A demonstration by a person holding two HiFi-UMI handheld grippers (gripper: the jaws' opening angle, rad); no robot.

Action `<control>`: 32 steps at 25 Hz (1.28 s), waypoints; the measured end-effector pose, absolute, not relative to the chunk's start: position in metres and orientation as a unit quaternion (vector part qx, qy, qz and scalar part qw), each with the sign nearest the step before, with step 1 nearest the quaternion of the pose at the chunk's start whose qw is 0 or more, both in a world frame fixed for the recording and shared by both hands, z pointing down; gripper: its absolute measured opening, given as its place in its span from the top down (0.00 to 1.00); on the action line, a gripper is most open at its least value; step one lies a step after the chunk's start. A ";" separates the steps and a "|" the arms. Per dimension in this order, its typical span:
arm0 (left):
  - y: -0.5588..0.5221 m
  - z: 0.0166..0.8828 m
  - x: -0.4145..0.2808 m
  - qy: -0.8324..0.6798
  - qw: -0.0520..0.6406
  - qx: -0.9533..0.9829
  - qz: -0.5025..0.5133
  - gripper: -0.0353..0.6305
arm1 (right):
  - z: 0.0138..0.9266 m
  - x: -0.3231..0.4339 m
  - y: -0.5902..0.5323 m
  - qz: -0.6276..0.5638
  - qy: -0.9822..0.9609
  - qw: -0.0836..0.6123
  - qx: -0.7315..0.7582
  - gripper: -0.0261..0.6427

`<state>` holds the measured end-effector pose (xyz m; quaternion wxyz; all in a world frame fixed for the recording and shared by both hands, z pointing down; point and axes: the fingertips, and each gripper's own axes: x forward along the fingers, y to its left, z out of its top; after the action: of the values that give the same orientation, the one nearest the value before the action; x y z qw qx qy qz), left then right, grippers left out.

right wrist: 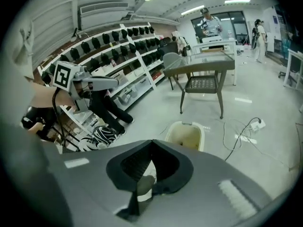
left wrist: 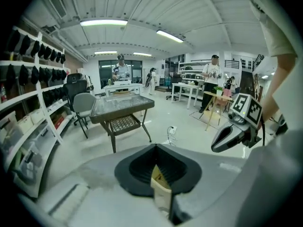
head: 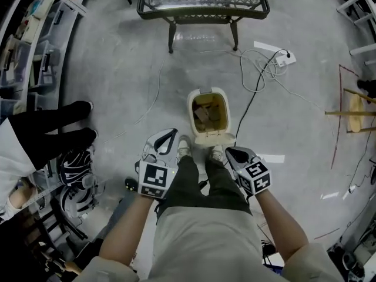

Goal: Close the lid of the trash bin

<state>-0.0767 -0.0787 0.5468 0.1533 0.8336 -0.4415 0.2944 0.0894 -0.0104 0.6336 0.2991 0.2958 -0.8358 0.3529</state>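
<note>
Two tools hung over the person's own legs, both short of the trash bin (head: pixel 191 114), which stood open on the floor (head: pixel 117 75) at 12 o'clock from them. The left tool (head: pixel 171 133) sat at 7 o'clock from the bin, its jaws closed tip to tip on nothing. The right tool (head: pixel 230 151) sat at 5 o'clock from the bin, nearer to it, jaws likewise pressed together and empty. The lid (head: pixel 215 138) lay swung back at the bin's near edge, between the two tools and just beyond the person's shoes (head: pixel 184 147); neither tool touched it. Brownish scraps (head: pixel 207 115) showed inside the bin.

At 12 o'clock beyond the bin stood a metal-framed table (head: pixel 202 4). A cable (head: pixel 258 69) looped across the floor at 1 o'clock to a power strip (head: pixel 286 57), one strand running down close past the bin's right side. At 9 o'clock another person's black-clad legs (head: pixel 53 128) stood by the shelves (head: pixel 29 46). A wooden frame (head: pixel 352 113) stood well off at 3 o'clock. Nothing lay between the tools and the lid.
</note>
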 end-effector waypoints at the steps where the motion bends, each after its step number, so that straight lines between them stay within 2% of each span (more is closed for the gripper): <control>1: -0.077 0.562 -0.078 -0.440 0.163 0.830 0.301 0.94 | 0.649 0.089 -0.006 0.359 -0.832 0.311 0.286 0.96; 9: -0.062 0.644 -0.084 -0.429 0.212 0.818 0.320 0.94 | 0.724 0.087 -0.005 0.343 -0.822 0.379 0.252 0.96; 21: -0.130 0.664 -0.104 -0.430 0.197 0.826 0.307 0.94 | 0.760 0.072 -0.109 0.345 -0.803 0.361 0.326 0.96; 32: -0.169 0.746 -0.119 -0.431 0.212 0.820 0.311 0.94 | 0.871 0.056 -0.192 0.372 -0.771 0.378 0.353 0.96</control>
<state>-0.1191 -0.1687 0.7465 0.2115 0.8199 -0.4314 0.3113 0.0562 -0.1922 0.8714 0.3784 0.3534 -0.7705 0.3718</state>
